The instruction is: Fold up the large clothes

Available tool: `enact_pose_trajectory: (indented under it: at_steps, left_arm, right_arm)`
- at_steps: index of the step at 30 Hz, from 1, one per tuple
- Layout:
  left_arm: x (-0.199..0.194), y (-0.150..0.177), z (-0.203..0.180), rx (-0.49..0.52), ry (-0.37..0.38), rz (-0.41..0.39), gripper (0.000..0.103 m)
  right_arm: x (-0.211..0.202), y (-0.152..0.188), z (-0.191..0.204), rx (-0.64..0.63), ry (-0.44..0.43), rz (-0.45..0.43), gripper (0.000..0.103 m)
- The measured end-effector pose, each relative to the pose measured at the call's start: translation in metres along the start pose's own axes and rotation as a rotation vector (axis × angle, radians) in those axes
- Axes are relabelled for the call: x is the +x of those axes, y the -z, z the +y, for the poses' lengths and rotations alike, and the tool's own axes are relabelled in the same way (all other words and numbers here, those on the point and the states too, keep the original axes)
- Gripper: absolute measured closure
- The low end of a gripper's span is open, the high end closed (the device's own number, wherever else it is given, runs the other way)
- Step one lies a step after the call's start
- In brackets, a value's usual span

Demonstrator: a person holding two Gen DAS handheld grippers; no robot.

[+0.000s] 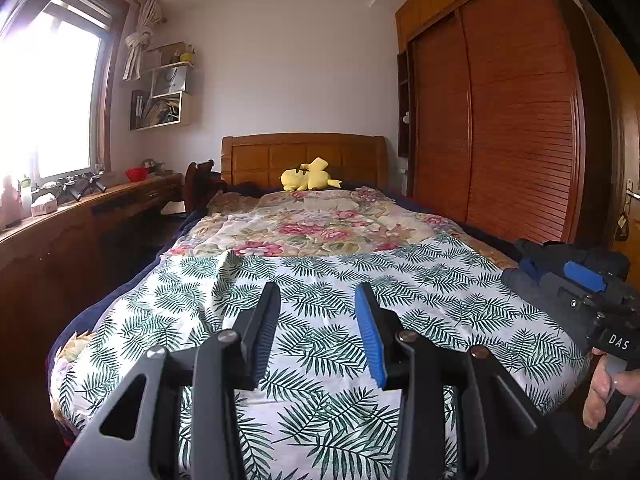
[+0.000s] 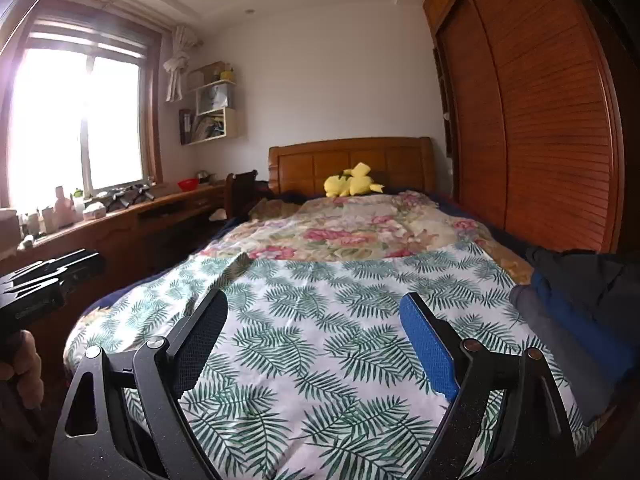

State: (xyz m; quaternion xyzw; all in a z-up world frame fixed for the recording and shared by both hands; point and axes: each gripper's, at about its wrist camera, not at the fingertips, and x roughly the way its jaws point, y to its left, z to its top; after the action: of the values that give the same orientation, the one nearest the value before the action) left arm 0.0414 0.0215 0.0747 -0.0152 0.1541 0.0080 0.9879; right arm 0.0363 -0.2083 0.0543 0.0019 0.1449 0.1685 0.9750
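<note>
A dark grey and blue garment [image 2: 576, 320] lies bunched at the right edge of the bed; in the left wrist view [image 1: 524, 268] it is partly hidden behind the right gripper's body. My left gripper [image 1: 316, 292] is open and empty, held above the palm-leaf bedspread [image 1: 320, 360], left of the garment. My right gripper [image 2: 312, 304] is open wide and empty above the same bedspread [image 2: 320, 340], with the garment just right of its blue finger [image 2: 428, 344].
A floral quilt [image 1: 312, 224] covers the far half of the bed, with a yellow plush toy [image 1: 308, 176] by the headboard. A wooden wardrobe [image 1: 500, 120] stands along the right side. A cluttered wooden desk [image 1: 80, 208] runs under the window on the left.
</note>
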Motion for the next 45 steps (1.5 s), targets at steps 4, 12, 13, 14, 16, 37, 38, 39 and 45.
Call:
enact_pose_trajectory:
  at_steps: [4, 12, 13, 14, 16, 37, 38, 39, 45]
  left_arm:
    - [-0.002, 0.001, -0.004, 0.008, -0.001, -0.004, 0.064]
    - [-0.001, 0.002, -0.005, 0.006, 0.002, 0.000, 0.064]
    - [-0.001, 0.002, -0.006, 0.005, 0.002, 0.000, 0.064]
    - [0.000, 0.002, -0.006, 0.006, 0.002, 0.001, 0.064]
    - [0.000, 0.002, -0.006, 0.004, 0.003, 0.002, 0.064]
    - [-0.001, 0.010, -0.009, 0.004, 0.000, 0.009, 0.064]
    - [-0.001, 0.010, -0.009, 0.004, 0.000, 0.009, 0.064]
    - [-0.001, 0.011, -0.009, 0.005, -0.001, 0.008, 0.064]
    - [-0.002, 0.011, -0.008, 0.005, -0.002, 0.007, 0.064]
  right_arm:
    - [0.000, 0.001, -0.001, 0.000, 0.005, 0.000, 0.013]
    - [0.000, 0.002, -0.003, 0.001, 0.009, 0.002, 0.013]
    - [0.000, 0.002, -0.004, 0.002, 0.008, 0.003, 0.013]
    - [0.000, 0.002, -0.005, 0.004, 0.007, 0.003, 0.013]
    - [0.000, 0.002, -0.006, 0.003, 0.009, 0.003, 0.013]
    - [-0.001, 0.002, -0.007, 0.004, 0.008, 0.004, 0.013]
    - [-0.001, 0.002, -0.007, 0.004, 0.008, 0.004, 0.013]
    - [-0.001, 0.002, -0.007, 0.005, 0.008, 0.004, 0.013]
    - [-0.001, 0.002, -0.007, 0.005, 0.008, 0.005, 0.013]
